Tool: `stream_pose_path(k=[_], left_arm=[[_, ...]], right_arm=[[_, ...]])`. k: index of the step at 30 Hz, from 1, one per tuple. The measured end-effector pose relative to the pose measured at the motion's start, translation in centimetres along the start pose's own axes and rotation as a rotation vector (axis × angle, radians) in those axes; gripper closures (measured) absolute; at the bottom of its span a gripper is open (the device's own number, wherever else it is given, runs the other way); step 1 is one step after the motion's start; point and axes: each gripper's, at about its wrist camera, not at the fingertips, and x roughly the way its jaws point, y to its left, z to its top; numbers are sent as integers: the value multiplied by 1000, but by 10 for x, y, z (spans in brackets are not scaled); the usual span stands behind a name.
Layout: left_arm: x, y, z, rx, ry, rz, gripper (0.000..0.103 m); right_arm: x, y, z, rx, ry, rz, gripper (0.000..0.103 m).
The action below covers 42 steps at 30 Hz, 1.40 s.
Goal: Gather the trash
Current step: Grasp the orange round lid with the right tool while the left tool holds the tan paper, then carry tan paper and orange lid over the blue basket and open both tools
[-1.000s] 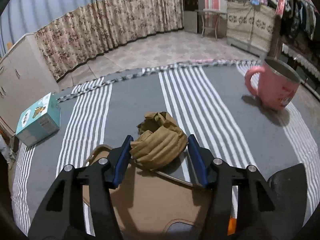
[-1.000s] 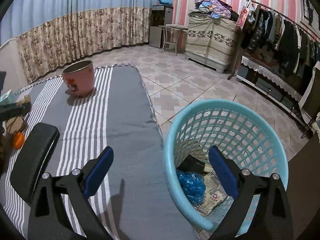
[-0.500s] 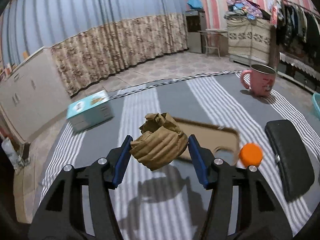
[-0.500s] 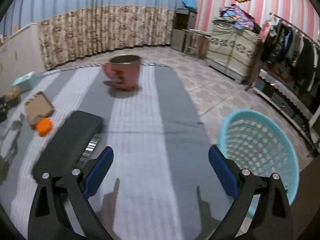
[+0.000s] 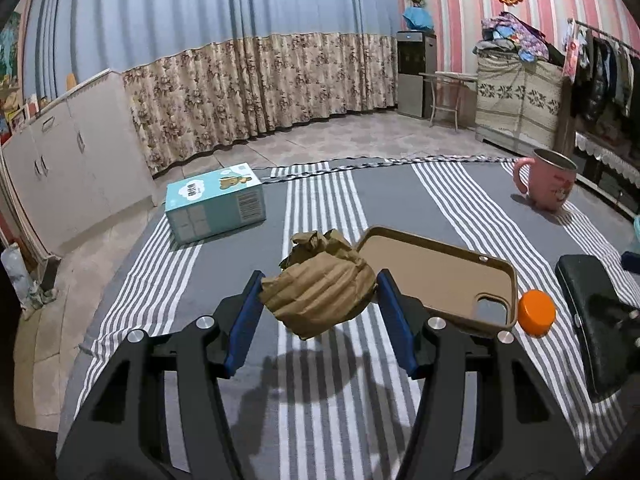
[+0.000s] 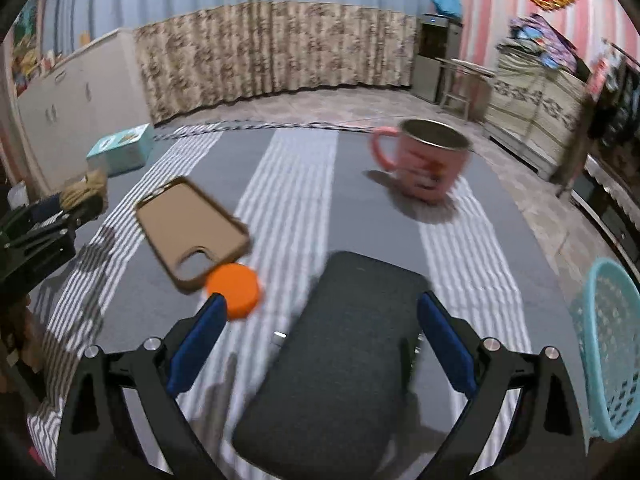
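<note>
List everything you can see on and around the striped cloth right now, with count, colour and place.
crumpled paper: 1, brown, held above the cloth
phone case: 1, tan, mid-cloth, face up
cap: 1, orange, touching the case's camera end
glasses case: 1, black, near edge
mug: 1, pink, far right
box: 1, teal, far left
basket: 1, light blue, off the cloth's right side
left hand-held gripper: shut on the paper
right hand-held gripper: open, over the glasses case
</note>
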Motion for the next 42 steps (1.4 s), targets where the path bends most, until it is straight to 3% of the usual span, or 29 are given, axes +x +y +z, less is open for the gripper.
stream_pose_path(k=[5, 7, 14, 16, 22, 27, 33, 38, 42], left_arm=[[4, 11, -1, -27, 27, 15, 47], [2, 12, -1, -29, 18, 14, 47], [5, 18, -2, -63, 27, 6, 47], [6, 19, -3, -66, 31, 4, 47], [7, 14, -4, -52, 29, -1, 47], [6, 13, -4, -48, 21, 0, 47], [1, 4, 1, -19, 16, 35, 47], [-12, -17, 14, -53, 29, -39, 47], [-31, -52, 27, -19, -5, -69, 47]], right_arm=[[14, 31, 6, -84, 38, 6, 11], [20, 36, 7, -102, 62, 15, 25], [44, 53, 8, -147, 144, 49, 48], [43, 52, 10, -150, 147, 82, 63], [16, 41, 12, -141, 70, 83, 63], [-31, -14, 14, -87, -29, 0, 63], [-76, -120, -8, 45, -54, -155, 63], [-111, -219, -35, 228, -93, -295, 63], [-122, -270, -48, 342, -113, -358, 63]])
